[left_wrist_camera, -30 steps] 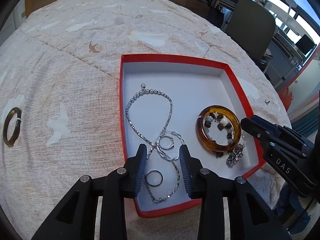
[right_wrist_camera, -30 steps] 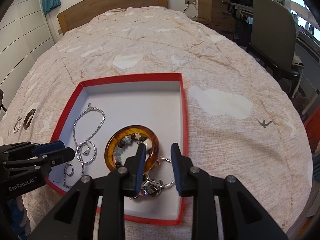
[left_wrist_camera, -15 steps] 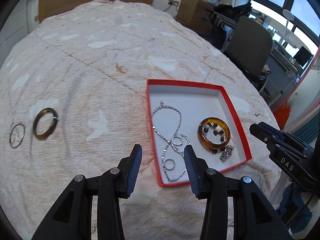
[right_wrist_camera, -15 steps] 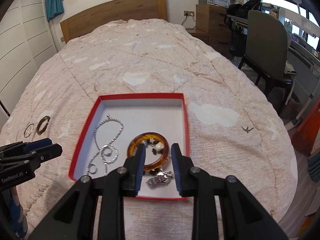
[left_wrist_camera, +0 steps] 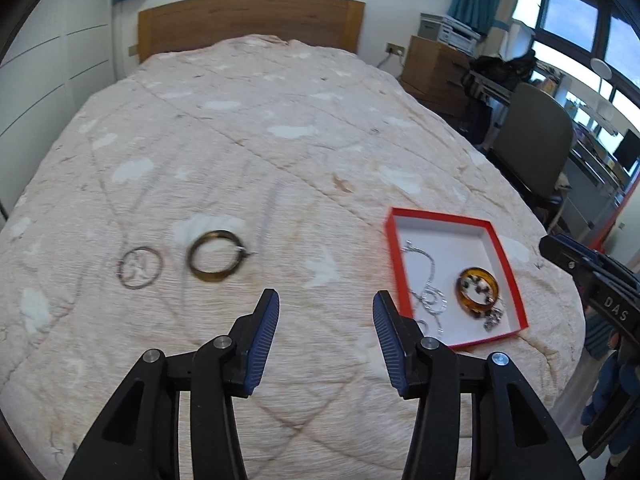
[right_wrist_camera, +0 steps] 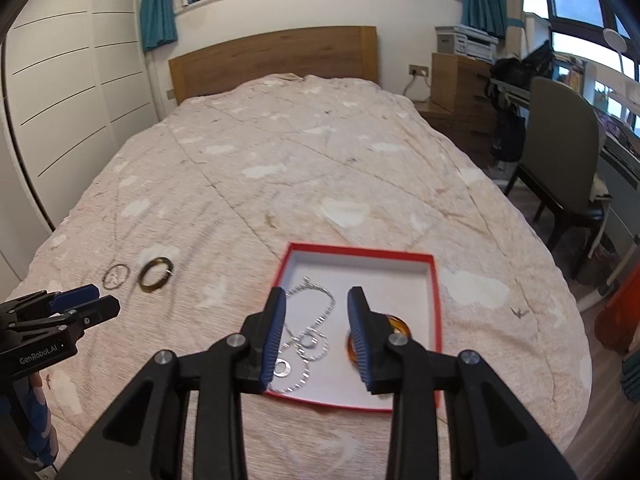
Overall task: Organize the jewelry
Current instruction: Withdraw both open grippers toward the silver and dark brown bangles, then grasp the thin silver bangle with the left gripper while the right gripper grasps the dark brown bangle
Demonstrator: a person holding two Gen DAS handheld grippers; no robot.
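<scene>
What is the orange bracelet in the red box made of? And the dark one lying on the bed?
The orange bangle looks like glossy amber-coloured plastic or resin: it seems translucent and shiny. The dark bangle looks brownish and dull, perhaps horn, wood or metal; blur leaves it open.

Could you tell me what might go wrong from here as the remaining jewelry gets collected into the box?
1. The thin wire hoop lies flat on the soft bedspread; the open left hand-held gripper may pinch fabric instead of it.
2. The dark bangle sits close beside the hoop, so reaching for one could nudge the other.
3. The silver necklace sprawls across the red box; dropped pieces may tangle.
</scene>
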